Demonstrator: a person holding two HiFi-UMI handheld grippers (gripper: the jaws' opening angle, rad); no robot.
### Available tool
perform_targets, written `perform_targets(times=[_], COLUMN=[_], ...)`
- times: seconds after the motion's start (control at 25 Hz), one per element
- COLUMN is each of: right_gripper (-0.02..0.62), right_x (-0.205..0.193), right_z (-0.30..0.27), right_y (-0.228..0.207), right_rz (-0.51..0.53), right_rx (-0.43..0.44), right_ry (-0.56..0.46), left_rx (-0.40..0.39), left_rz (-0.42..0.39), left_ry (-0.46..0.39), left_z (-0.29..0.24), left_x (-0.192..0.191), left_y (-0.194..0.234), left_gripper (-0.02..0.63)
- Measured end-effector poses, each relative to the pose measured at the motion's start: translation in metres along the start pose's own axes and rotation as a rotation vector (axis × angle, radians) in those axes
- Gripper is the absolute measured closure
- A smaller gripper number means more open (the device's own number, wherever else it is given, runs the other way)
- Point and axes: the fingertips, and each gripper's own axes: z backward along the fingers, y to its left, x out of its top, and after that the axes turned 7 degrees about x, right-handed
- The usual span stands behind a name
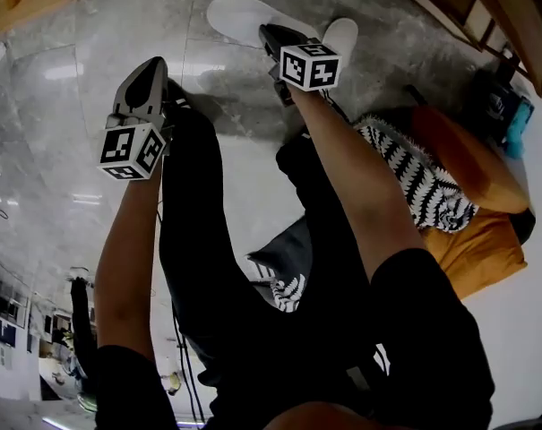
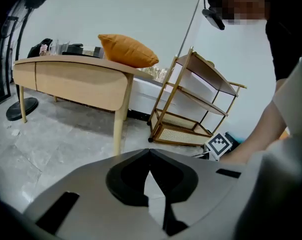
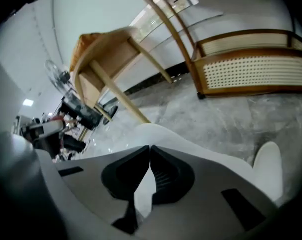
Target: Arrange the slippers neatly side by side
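Arms point(image 1: 127, 258) reached forward to both grippers: the left gripper point(image 1: 152, 68) hung closed and empty over bare floor point(image 1: 55, 106), and the right gripper point(image 1: 271, 34), equally closed and empty, hovered at one slipper point(image 1: 235, 14), the second slipper point(image 1: 342, 34) near. Lowered with its jaws together, it would probably shove that slipper askew instead of gripping it.

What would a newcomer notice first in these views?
Two white slippers on the grey marble floor stand out at the top of the head view: the left slipper and the right slipper. The right tongs are shut over the left slipper; the left tongs hang shut and empty farther left. An orange cushion lies at the right.
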Motion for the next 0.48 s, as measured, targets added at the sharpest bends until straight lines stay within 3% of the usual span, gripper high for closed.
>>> perform_targets(times=[0.24, 0.48], right_gripper=[0.560, 0.559], right_x=[0.032, 0.008], right_z=[0.065, 0.107], right_y=[-0.007, -0.047], right_rz=[-0.311, -0.703], right_rx=[-0.122, -0.259], right_ry=[-0.330, -0.661], left_rx=[-0.085, -0.254], left_rz=[-0.044, -0.134], left_ry=[0.040, 0.125], left_z=[-0.021, -0.074], left_x=[0.030, 0.025], left_y=[-0.042, -0.095], left_gripper=[0.592, 0.592])
